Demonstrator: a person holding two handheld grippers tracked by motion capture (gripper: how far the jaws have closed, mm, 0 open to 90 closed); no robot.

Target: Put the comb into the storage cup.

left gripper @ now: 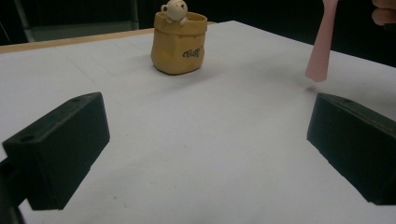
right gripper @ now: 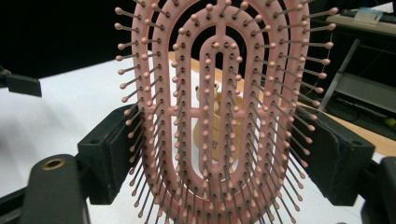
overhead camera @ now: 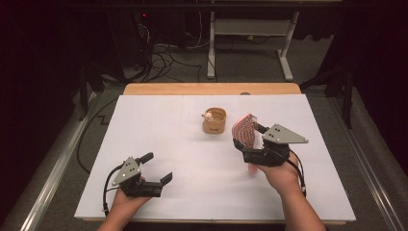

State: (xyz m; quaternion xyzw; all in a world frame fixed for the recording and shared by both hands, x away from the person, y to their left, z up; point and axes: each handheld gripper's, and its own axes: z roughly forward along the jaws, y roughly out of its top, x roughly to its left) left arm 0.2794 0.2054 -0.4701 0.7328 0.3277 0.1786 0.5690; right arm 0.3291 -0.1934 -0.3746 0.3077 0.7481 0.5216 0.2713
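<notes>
dark script lettering on yellow pot [left gripper: 179,43], unreadable

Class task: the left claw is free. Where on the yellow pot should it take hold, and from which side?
Grip the yellow pot across its rounded walls, below the rim, approaching level from the near side: it stands upright, and the little figure perched on the rim hampers a top grasp. The left claw already faces it, jaws wide.
</notes>
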